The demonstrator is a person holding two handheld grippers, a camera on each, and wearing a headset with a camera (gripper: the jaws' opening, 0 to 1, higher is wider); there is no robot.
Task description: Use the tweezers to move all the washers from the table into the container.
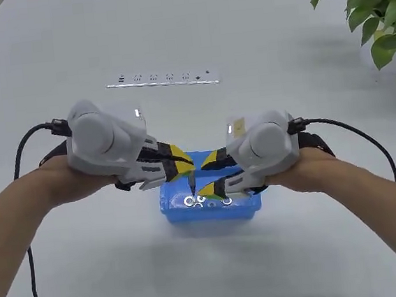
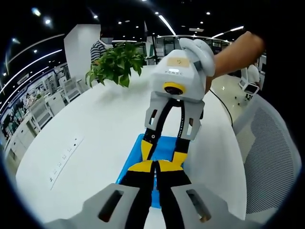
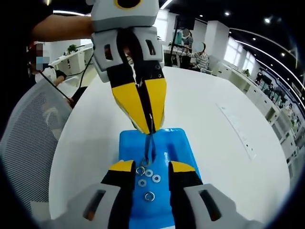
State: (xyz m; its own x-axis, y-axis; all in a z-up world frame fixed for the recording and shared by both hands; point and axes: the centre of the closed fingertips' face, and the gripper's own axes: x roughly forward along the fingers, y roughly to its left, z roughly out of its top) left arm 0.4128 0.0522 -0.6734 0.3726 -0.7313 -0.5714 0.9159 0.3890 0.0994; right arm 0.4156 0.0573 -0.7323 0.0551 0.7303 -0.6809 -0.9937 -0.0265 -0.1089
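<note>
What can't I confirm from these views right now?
1. Head view: washers in the container are too small to count; the left gripper and right gripper overlap it.
2. Right gripper view: whether the tweezers hold a washer; their tips merge with the washers.
3. Head view: the table under the grippers is hidden.

**Background stuff around the bench**

White table with a flat power strip lying toward its far side. Leafy green plant off in the corner. Grey mesh chair beside the table, and a few people sit way back.
</note>
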